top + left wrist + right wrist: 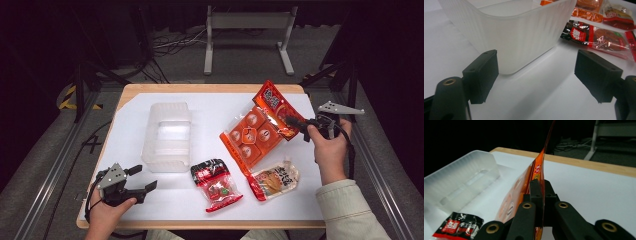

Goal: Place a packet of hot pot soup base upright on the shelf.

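Orange snack pack (255,131), flat multi-pocket film bag, held at its red top edge by the right gripper (295,123), jaws clamped tight on the film; right gripper view shows the pack (537,173) edge-on between the pads. Pack hangs tilted w/ its lower end at or near the white mat (210,107), right of the clear bin (167,136). Left gripper (139,178) rests near the table's front-left corner, jaws standing wide w/ nothing between them; left gripper view looks at the bin wall (519,37). Handling, judged: light, floppy, glossy film, prob. slippery; sags and swings when lifted by one edge. Sealed top margin is the best hold; pinching over the round pockets could crush contents. Two smaller packets (216,184), (274,181) lie near the front edge.
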Available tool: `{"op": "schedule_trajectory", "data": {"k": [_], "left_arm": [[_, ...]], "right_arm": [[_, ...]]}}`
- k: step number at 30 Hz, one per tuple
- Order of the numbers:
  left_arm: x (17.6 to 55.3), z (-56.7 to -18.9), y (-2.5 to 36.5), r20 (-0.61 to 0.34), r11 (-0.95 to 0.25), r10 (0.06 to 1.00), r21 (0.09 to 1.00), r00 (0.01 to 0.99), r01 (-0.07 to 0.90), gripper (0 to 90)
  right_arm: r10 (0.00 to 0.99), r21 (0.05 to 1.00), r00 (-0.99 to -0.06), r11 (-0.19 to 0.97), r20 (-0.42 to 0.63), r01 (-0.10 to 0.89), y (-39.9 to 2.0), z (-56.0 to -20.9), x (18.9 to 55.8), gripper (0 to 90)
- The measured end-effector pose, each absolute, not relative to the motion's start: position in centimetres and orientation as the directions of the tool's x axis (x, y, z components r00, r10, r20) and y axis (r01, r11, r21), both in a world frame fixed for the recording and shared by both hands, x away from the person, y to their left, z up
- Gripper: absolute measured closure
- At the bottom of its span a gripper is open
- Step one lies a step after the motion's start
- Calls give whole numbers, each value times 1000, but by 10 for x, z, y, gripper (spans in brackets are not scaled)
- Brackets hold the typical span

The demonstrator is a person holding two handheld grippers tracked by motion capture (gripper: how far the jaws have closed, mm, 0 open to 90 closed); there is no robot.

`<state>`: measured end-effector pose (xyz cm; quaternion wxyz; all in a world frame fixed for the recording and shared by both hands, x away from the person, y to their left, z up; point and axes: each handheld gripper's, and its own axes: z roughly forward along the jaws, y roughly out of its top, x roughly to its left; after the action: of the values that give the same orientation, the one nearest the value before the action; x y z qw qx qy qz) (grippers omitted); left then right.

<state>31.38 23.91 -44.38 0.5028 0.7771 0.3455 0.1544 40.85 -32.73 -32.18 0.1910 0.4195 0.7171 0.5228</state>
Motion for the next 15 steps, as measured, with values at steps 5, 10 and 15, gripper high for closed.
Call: {"op": "schedule_trajectory", "data": {"k": [5,10,15], "left_arm": [[313,-442,240,-106,-255,703,885,704,389,194],[311,-438,239,-89,-252,704,897,705,364,186],[309,-436,241,-83,-248,721,896,688,367,184]], "right_arm": [[777,925,-618,136,123,355,-313,-302,401,900],[758,935,-645,155,94,319,-304,-286,396,900],[745,940,-665,180,62,289,-300,-273,391,900]]}}
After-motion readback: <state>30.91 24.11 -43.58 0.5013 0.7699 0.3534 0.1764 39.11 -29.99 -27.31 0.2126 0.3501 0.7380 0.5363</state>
